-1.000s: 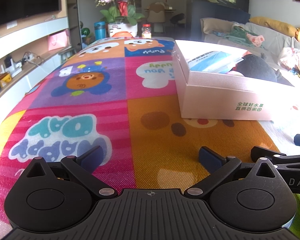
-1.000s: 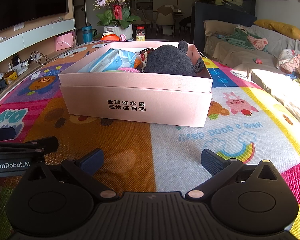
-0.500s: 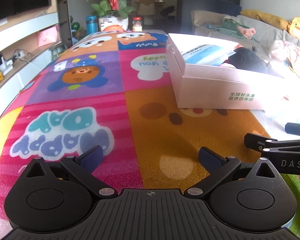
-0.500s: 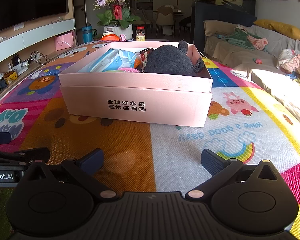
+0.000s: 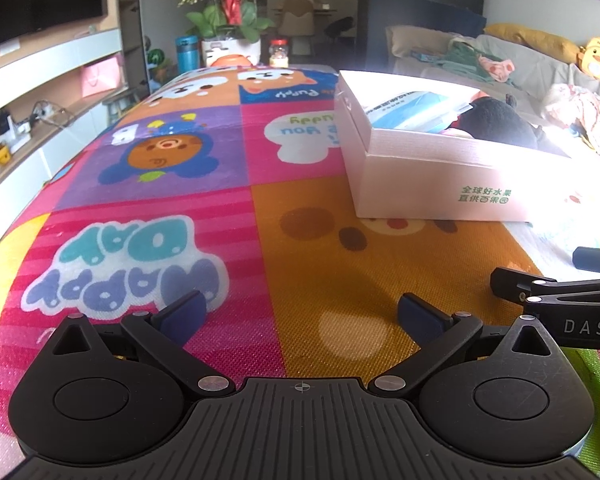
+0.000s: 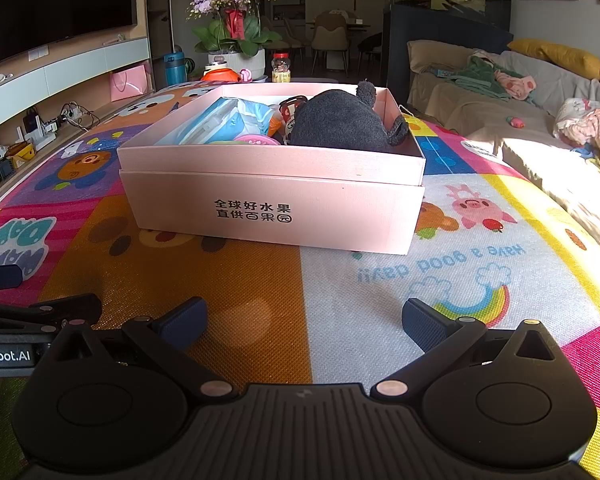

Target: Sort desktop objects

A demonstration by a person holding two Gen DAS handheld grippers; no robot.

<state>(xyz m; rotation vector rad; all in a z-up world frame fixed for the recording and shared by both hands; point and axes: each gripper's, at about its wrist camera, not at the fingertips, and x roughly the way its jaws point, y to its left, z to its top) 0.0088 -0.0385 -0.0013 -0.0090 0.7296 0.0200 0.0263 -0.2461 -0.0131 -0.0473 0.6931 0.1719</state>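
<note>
A: One pink box (image 6: 272,196) sits at the centre of the right wrist view, on the cartoon play mat (image 6: 340,292) that covers the worktop. In the left wrist view the same box (image 5: 440,184) lies in the upper right of the frame.

B: What is inside it?

A: A dark grey plush toy (image 6: 340,124) fills its right half. A blue-and-white packet (image 6: 228,120) lies in the left half, with a pink round item (image 6: 256,141) just in front of the packet, against the near wall. Something red and white (image 6: 290,110) shows between the packet and the plush; I cannot tell what it is.

B: And the tongs?

A: Both are spread wide and hold nothing. The right tongs (image 6: 302,318) hover low over the mat at the bottom of their frame, well short of the box. The left tongs (image 5: 300,312) sit at the bottom of theirs, over the seam between the pink and orange squares.

B: Beyond the mat?

A: A potted orchid (image 6: 232,20) stands at the upper centre, a sofa (image 6: 500,92) strewn with clothes at the upper right.
</note>
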